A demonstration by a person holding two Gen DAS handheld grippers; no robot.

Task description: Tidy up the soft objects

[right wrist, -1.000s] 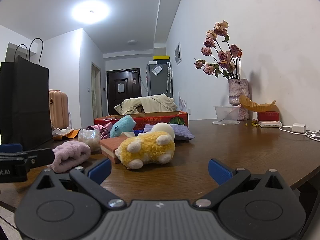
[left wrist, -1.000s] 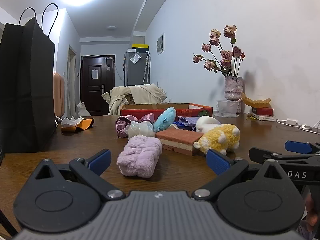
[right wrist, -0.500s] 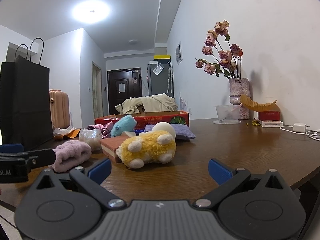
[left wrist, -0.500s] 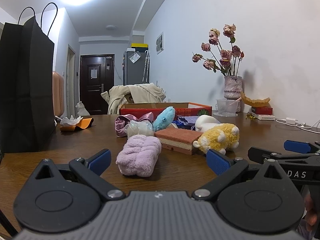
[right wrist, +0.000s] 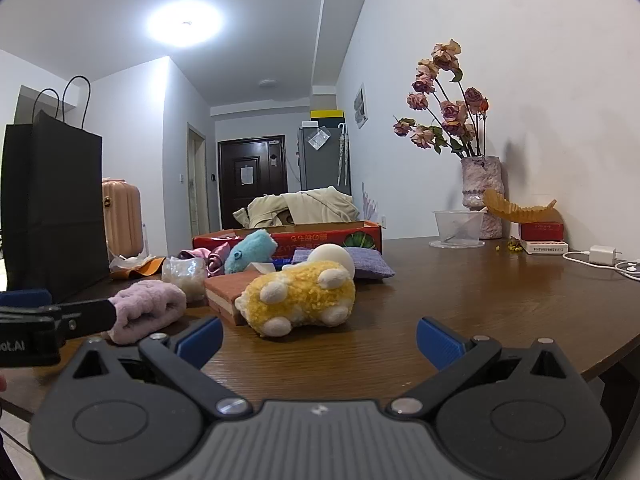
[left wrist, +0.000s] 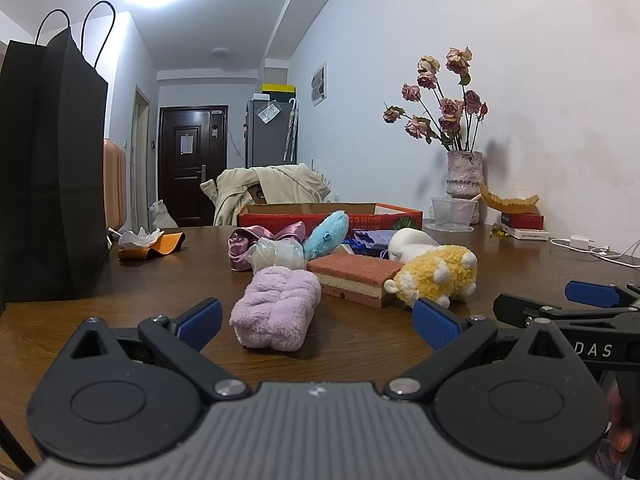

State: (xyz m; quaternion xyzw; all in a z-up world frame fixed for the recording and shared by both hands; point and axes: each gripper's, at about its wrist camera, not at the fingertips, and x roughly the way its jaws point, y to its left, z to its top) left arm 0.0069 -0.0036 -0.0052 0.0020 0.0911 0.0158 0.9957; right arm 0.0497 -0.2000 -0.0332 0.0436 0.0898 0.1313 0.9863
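Hovering wide open and empty, the left tongs [left wrist: 316,322] face the lilac rolled towel [left wrist: 278,308], its long axis pointing away. The right tongs [right wrist: 319,338], equally open and empty, face the yellow plush toy [right wrist: 300,298] beside that towel.

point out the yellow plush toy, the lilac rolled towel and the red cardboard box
yellow plush toy [right wrist: 298,298], right wrist view, middle of its fuzzy body
lilac rolled towel [left wrist: 278,306], left wrist view, top of the roll
red cardboard box [left wrist: 376,222], left wrist view, front wall
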